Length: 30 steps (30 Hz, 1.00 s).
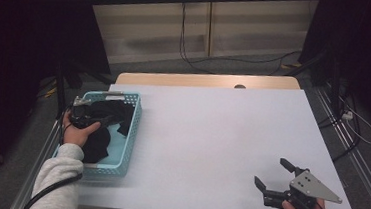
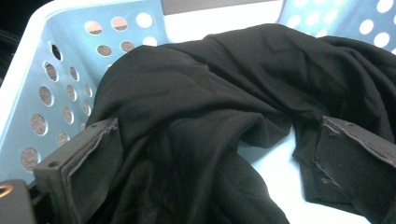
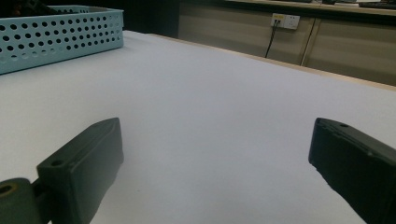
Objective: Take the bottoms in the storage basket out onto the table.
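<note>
Black cloth (image 1: 102, 128) lies bunched inside the light blue perforated basket (image 1: 130, 130) at the left edge of the white bench (image 1: 211, 136), its folds so dark in the high view that separate pieces cannot be told apart. The left gripper (image 1: 88, 117) reaches into the basket over the cloth, mostly merged with the fabric from above; in the left gripper view its fingers (image 2: 74, 163) stand wide apart with a thick ridge of cloth (image 2: 196, 121) between them, and a patch of the basket's pale floor shows beside that ridge. Whether the finger pads touch the fabric is hard to judge. The right gripper (image 1: 274, 175) hovers near the bench's near right corner, its fingers (image 3: 88, 158) spread open with nothing between them. Between basket and right gripper the bench top is bare, open room running to the far edge.
</note>
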Tool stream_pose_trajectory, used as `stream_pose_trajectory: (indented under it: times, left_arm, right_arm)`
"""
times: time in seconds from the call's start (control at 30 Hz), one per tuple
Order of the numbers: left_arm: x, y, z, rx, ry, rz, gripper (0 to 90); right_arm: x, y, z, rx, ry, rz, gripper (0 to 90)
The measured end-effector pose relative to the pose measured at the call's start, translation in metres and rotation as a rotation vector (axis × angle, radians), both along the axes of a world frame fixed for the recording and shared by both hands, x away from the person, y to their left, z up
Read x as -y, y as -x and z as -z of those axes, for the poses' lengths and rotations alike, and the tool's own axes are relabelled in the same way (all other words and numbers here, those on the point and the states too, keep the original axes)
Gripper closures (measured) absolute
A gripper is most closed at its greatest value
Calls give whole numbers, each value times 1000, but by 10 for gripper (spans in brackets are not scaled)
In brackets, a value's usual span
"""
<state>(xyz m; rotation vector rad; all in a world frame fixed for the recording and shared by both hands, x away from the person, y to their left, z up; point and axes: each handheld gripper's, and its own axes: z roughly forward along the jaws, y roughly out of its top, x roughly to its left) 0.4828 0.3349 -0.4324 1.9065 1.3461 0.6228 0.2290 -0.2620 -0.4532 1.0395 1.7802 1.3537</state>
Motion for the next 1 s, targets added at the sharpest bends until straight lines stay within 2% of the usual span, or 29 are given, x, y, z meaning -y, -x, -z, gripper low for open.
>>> stream_pose_trajectory:
  times: [0.13,0.3,0.4,0.53,0.67,0.77,0.8,0.83,0.87,0.9,0.97,1.0]
  left_arm:
    - [0,0,0,-15,-21,12,21]
    - [-1,1,-1,-8,-6,11,31]
    - [-1,1,0,-18,-22,21,33]
    - [1,0,-2,-15,-3,21,29]
    - [3,0,-1,-25,-19,12,34]
    - [5,-1,-1,-29,-27,29,32]
    - [6,-1,-1,-44,-6,46,44]
    - [6,-1,1,-78,43,56,104]
    - [6,-1,3,-98,62,50,131]
    - [7,-1,6,-101,53,38,126]
    - [6,-2,8,-131,21,23,126]
    - [5,-2,9,-135,31,16,126]
  right_arm:
    - [0,0,0,-1,1,-2,22]
    - [-1,0,0,-4,1,-2,23]
    - [-1,0,0,-4,2,-5,23]
    - [-1,0,0,-5,3,-4,23]
    - [-1,-1,0,-5,4,-4,23]
    - [-1,0,0,-6,2,-5,23]
    - [-1,0,0,-6,2,-4,23]
    - [-1,0,0,-6,0,-2,23]
    - [-1,0,1,-5,0,-1,23]
    - [-1,0,1,-6,-1,-3,23]
    - [-1,0,0,-5,-1,-2,23]
    - [-1,0,0,-6,1,-2,23]
